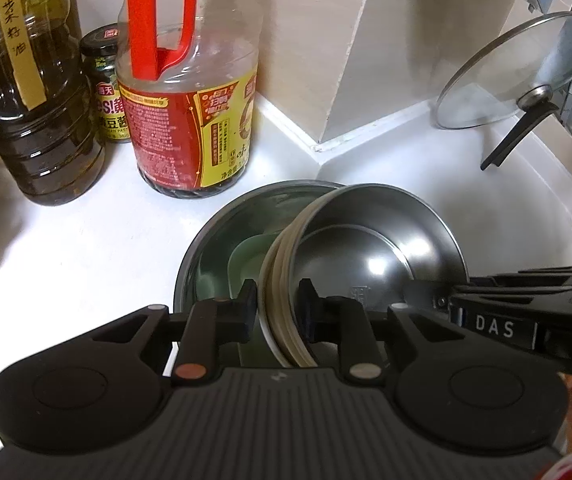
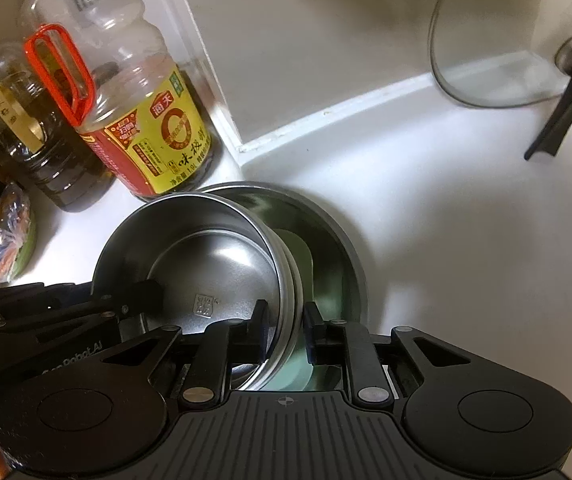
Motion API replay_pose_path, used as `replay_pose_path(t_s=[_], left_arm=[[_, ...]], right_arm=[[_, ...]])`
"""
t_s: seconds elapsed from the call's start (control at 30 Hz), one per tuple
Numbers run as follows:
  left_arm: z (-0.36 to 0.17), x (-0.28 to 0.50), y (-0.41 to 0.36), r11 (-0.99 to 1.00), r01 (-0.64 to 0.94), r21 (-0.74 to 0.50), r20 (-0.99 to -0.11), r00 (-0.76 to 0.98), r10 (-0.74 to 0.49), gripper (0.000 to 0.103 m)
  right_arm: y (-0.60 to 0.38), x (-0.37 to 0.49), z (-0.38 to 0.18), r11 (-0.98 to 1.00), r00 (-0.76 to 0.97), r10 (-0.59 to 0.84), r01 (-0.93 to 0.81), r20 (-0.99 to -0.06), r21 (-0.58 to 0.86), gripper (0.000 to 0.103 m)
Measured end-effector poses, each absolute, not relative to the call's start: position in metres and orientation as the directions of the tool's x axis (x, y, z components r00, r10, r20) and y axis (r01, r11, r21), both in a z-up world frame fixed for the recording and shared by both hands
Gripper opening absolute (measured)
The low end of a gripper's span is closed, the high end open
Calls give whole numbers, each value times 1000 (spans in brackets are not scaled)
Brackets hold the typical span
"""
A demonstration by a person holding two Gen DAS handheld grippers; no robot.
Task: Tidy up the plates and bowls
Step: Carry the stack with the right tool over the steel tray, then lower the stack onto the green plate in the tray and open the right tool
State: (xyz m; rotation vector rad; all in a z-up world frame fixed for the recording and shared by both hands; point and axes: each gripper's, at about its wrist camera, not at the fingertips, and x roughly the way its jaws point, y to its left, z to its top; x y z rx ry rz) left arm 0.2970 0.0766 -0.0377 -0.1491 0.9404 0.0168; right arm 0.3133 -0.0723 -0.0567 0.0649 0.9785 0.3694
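Left wrist view: left gripper (image 1: 276,312) clamps the rim of a tilted steel bowl (image 1: 366,248) at lower centre, over a larger basin (image 1: 206,248). Right gripper (image 2: 284,330) clamps the opposite rim. Sauce bottle (image 2: 146,120) stands upper left.
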Motion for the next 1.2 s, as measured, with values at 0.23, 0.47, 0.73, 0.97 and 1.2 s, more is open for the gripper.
replay_pose_path(t_s=[0.23, 0.47, 0.73, 0.97, 1.2], left_arm=[[-37, 301, 78, 991, -65, -120, -804, 591, -59, 18], [-38, 300, 77, 991, -65, -115, -805, 591, -55, 18], [-36, 298, 76, 991, -68, -116, -805, 591, -53, 19], [-29, 289, 72, 992, -75, -103, -790, 612, -36, 19], [-16, 271, 64, 993, -73, -96, -764, 644, -26, 19]], right_arm=[[-76, 311, -56, 940, 483, 332, -240, -810, 242, 20], [-74, 310, -56, 941, 487, 331, -235, -809, 243, 20], [-75, 306, -51, 939, 516, 333, -256, -789, 229, 20], [-76, 297, -47, 933, 528, 343, -289, -777, 216, 25], [-89, 279, -42, 914, 569, 395, -327, -721, 242, 45]])
